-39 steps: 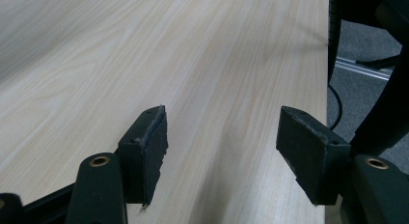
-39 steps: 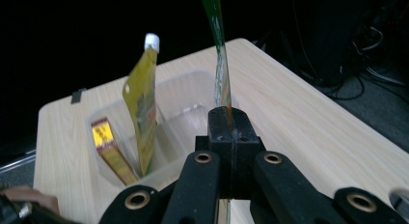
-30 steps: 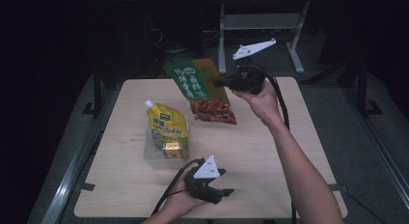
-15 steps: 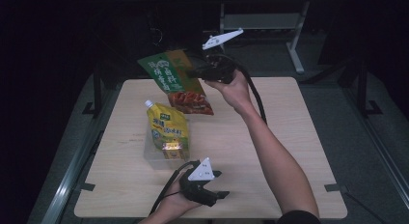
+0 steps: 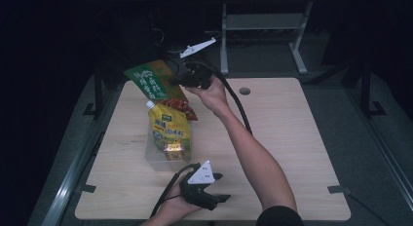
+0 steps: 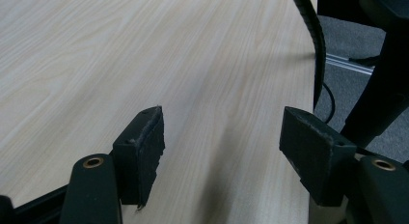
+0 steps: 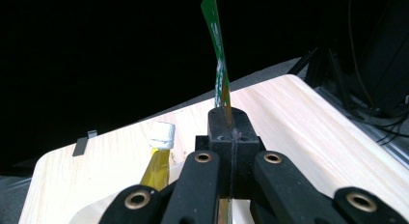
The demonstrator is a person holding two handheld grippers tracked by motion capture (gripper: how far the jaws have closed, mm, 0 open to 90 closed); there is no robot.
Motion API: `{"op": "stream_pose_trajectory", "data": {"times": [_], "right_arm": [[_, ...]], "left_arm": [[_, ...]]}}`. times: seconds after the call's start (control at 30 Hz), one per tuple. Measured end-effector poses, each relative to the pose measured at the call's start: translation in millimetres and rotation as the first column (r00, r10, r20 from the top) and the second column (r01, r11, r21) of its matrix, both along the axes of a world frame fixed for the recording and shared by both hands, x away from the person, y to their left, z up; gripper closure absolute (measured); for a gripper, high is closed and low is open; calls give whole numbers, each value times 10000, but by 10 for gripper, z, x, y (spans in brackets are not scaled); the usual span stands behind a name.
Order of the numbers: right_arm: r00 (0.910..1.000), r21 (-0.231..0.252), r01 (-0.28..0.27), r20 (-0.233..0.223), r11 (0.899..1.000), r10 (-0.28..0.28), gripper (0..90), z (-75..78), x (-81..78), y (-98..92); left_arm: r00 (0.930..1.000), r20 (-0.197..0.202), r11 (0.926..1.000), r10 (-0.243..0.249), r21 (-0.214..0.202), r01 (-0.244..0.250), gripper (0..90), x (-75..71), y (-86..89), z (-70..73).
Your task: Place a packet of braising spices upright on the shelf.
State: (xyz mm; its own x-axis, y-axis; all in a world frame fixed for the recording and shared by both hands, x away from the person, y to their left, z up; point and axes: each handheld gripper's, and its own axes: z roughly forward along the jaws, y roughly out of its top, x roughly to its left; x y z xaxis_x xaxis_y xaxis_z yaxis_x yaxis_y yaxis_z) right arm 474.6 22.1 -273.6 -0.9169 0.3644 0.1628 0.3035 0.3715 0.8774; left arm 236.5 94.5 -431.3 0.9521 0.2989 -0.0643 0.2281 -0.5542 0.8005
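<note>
Right gripper [image 5: 181, 80]: held up above the far left part of the table, jaws pressed together on the edge of a green snack packet [image 5: 152, 82]. In the right gripper view the two black jaws [image 7: 226, 132] meet with the thin packet edge pinched between them.
Green snack packet: hangs in the air, tilted, off the tabletop; its red and brown lower part dips behind the top of the yellow pouch. In the right gripper view the packet [image 7: 216, 50] is seen edge-on, rising straight up from the closed jaws.
Yellow spouted pouch [image 5: 169, 131]: stands in a clear plastic box, white cap at the upper left, printed face toward the camera. In the right gripper view its white cap [image 7: 161, 134] shows just left of the jaws.
Clear plastic box [image 5: 156, 160]: sits on the left half of the table, below the held packet, holding the pouch.
Left gripper [image 5: 216, 186]: low at the near edge of the table, grey three-cornered plate on top, jaws spread wide with nothing between them. In the left gripper view the two pads [image 6: 144, 147] stand well apart over bare wood.
Left hand [image 5: 168, 209]: wraps the gripper from below at the table's near edge.
Right forearm [image 5: 248, 153]: reaches diagonally across the table to the raised gripper.
Table [image 5: 292, 138]: pale wood, with a small round hole near the far edge.
</note>
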Motion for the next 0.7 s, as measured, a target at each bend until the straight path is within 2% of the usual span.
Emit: {"op": "stream_pose_trajectory", "data": {"times": [0.2,0.43,0.53,0.7], "right_arm": [[9989,236,50,-474,9997,-39,900,-223,77,53],[9978,-367,231,-618,9991,-253,900,-381,68,50],[9974,-295,322,-628,9990,-340,900,-409,72,-3],[9978,-675,377,-523,9970,-413,890,-407,51,-9]], "left_arm": [[9999,-110,10000,-38,-13,38,315,-12,-14,-1],[9999,-49,9999,-155,12,155,316,-15,-40,-3],[9998,-21,9998,-174,17,174,315,-19,-54,-4],[9999,53,9999,-142,37,142,316,-18,-51,-1]]}}
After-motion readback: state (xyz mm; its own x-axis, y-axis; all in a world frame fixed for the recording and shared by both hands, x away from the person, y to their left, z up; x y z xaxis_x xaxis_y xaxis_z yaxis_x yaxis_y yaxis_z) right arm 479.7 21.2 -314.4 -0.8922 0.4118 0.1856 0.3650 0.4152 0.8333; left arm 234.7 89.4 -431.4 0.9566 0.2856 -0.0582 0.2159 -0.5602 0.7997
